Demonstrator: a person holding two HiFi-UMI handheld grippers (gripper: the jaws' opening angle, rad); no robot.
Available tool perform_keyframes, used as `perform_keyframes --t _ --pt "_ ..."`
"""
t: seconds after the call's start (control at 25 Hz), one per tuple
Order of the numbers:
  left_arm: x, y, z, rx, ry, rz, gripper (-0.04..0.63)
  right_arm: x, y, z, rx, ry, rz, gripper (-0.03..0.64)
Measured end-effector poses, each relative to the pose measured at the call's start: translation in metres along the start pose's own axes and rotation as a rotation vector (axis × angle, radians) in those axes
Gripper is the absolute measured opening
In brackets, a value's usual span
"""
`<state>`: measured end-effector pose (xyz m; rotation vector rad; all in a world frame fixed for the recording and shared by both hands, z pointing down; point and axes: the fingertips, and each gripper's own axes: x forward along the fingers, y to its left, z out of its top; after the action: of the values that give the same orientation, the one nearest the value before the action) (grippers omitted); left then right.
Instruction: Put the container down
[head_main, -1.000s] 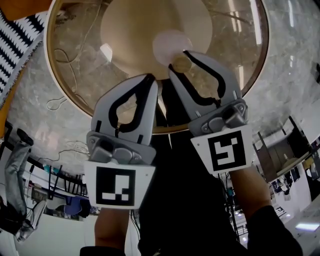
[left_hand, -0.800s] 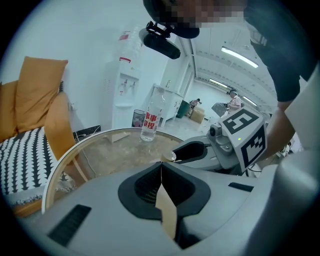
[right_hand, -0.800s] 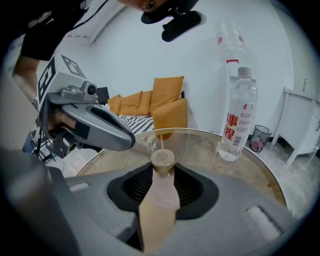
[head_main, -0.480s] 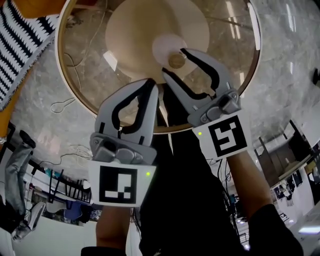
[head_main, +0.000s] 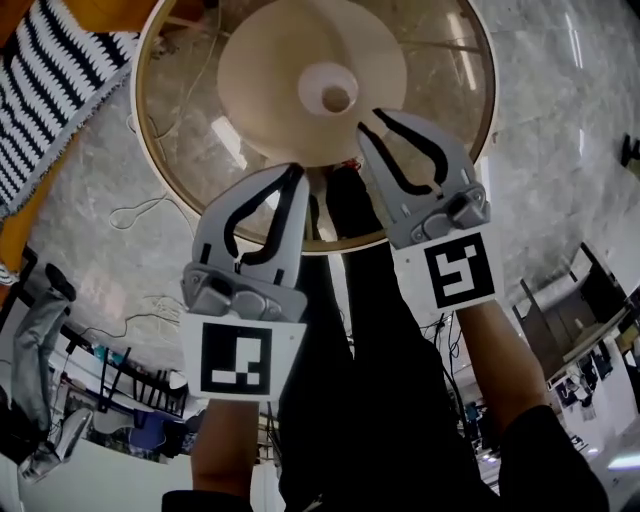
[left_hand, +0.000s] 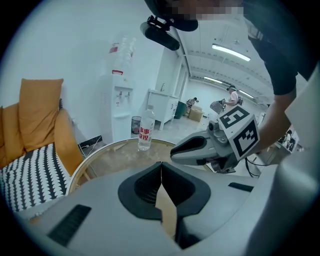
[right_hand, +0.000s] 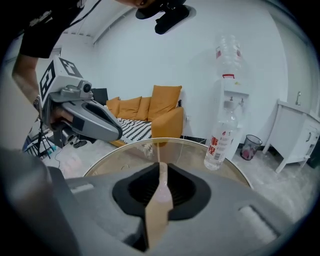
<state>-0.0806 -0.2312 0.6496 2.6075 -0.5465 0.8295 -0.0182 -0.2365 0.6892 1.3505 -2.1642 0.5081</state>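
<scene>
**Entry: container set down, both grippers clear**

Item: container (head_main: 335, 97), a clear plastic bottle with a label.

Position: upright on the round glass table (head_main: 185, 130). From above it stands about the middle of the top, over the pale pedestal (head_main: 260, 70) and well back from the near edge. Nothing touches it.

Tools:
- Left gripper (left_hand: 161, 166): jaws closed tip to tip, empty.
- Right gripper (right_hand: 161, 167): jaws have just been closing and now stand a narrow slit apart, with nothing between them.
- Both sit side by side over the table's near edge, pointed toward the bottle and apart from it.

Progress, as judged: the put-down appears complete, since the bottle stands free on its own. Nothing of the task seems left beyond drawing the grippers away.

Not established:
- The head view gives the bottle end-on only, cap and shoulders, so its foot on the glass is not seen there.
- The label print is too small to read.
- Whether the bottle holds liquid cannot be told.
- Gripper bodies block the lower half of both gripper views and the table's near edge.
- Reflections on the glass confuse what lies beneath it.
</scene>
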Motion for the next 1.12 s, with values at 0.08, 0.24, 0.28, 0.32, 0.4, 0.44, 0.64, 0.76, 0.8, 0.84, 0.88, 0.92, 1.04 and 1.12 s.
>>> perform_keyframes --t 0.08,0.24,0.28,0.32,0.4,0.44,0.64,0.76,0.8,0.84,0.88,0.92,1.04,1.12 --pt "-0.007 -0.005 0.007 0.003 -0.002 0.007 0.014 -0.011 0.001 0.005 0.012 -0.012 0.003 -0.003" --pt "-0.02 -0.008 0.028 0.031 -0.015 0.012 0.014 -0.026 0.008 0.02 0.014 0.001 0.032 -0.005" --pt "-0.024 -0.009 0.031 0.034 -0.014 0.013 0.014 -0.03 0.01 0.026 0.012 -0.002 0.034 -0.005" --pt "-0.025 -0.013 0.035 0.033 -0.014 0.012 0.014 -0.036 0.01 0.028 0.013 -0.006 0.035 -0.005" --pt "-0.019 -0.023 0.045 0.03 -0.014 0.007 0.014 -0.049 0.003 0.028 0.023 -0.005 0.04 -0.005" --pt "-0.016 -0.027 0.05 0.032 -0.016 0.005 0.014 -0.054 0.001 0.029 0.028 -0.004 0.043 -0.005" --pt "-0.032 -0.035 0.071 0.046 -0.026 0.001 0.014 -0.077 0.012 0.052 0.018 -0.02 0.061 -0.005" --pt "-0.044 -0.041 0.087 0.06 -0.045 -0.006 0.014 -0.094 0.016 0.07 0.019 -0.042 0.059 -0.006" --pt "-0.048 -0.044 0.091 0.06 -0.049 -0.009 0.014 -0.1 0.018 0.076 0.014 -0.049 0.057 -0.005" --pt "-0.053 -0.047 0.095 0.056 -0.052 -0.011 0.014 -0.107 0.02 0.082 0.009 -0.055 0.055 -0.006" --pt "-0.06 -0.051 0.098 0.05 -0.056 -0.013 0.014 -0.114 0.024 0.088 0.006 -0.059 0.052 -0.006" --pt "-0.067 -0.054 0.101 0.045 -0.061 -0.017 0.014 -0.12 0.028 0.094 0.007 -0.063 0.047 -0.006" --pt "-0.087 -0.058 0.112 0.049 -0.072 -0.025 0.014 -0.136 0.038 0.117 0.035 -0.079 0.028 -0.006" --pt "-0.1 -0.059 0.122 0.055 -0.077 -0.029 0.014 -0.147 0.045 0.132 0.047 -0.087 0.018 -0.006"
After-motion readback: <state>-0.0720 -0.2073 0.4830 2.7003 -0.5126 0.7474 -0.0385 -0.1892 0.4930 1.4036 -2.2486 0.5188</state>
